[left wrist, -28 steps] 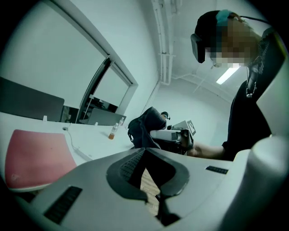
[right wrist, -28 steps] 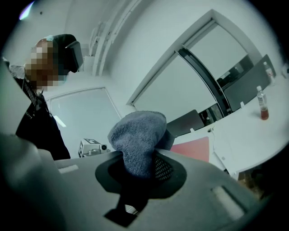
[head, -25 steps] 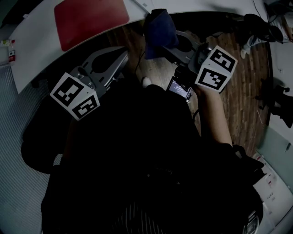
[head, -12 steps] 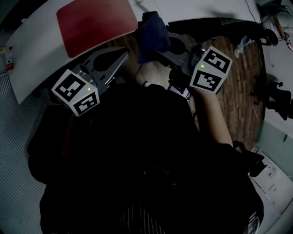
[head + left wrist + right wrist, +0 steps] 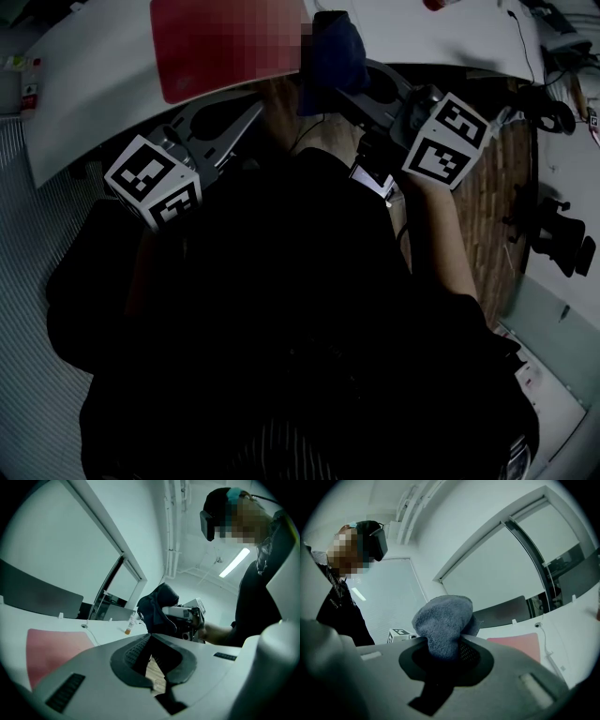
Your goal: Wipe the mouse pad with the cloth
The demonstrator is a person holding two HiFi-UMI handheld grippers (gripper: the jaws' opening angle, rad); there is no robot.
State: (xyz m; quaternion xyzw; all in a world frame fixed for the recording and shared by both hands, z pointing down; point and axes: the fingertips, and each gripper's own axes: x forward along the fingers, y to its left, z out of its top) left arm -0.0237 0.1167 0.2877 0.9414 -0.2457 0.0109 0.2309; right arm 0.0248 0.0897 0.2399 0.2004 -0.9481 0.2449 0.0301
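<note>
A red mouse pad (image 5: 206,47) lies on the white table (image 5: 84,103) at the top of the head view; it also shows as the pad (image 5: 51,651) and the pad (image 5: 520,644). My right gripper (image 5: 345,89) is shut on a bunched dark blue cloth (image 5: 333,52), held in the air at the table's edge just right of the pad. The cloth (image 5: 443,620) bulges out above the right gripper (image 5: 443,641). My left gripper (image 5: 255,108) hovers off the table's near edge below the pad, shut on nothing. From the left gripper (image 5: 151,638) I see the cloth (image 5: 157,609) ahead.
Wooden floor (image 5: 487,187) lies under both grippers, with cables and dark objects (image 5: 553,234) at the right. On the table are a dark monitor (image 5: 37,597), a white cable (image 5: 91,634) and a small bottle (image 5: 128,629). Another white surface (image 5: 553,403) is at bottom right.
The head view has swung slightly, so the table and pad sit further right in it. Both grippers keep roughly their places, with the cloth still held.
</note>
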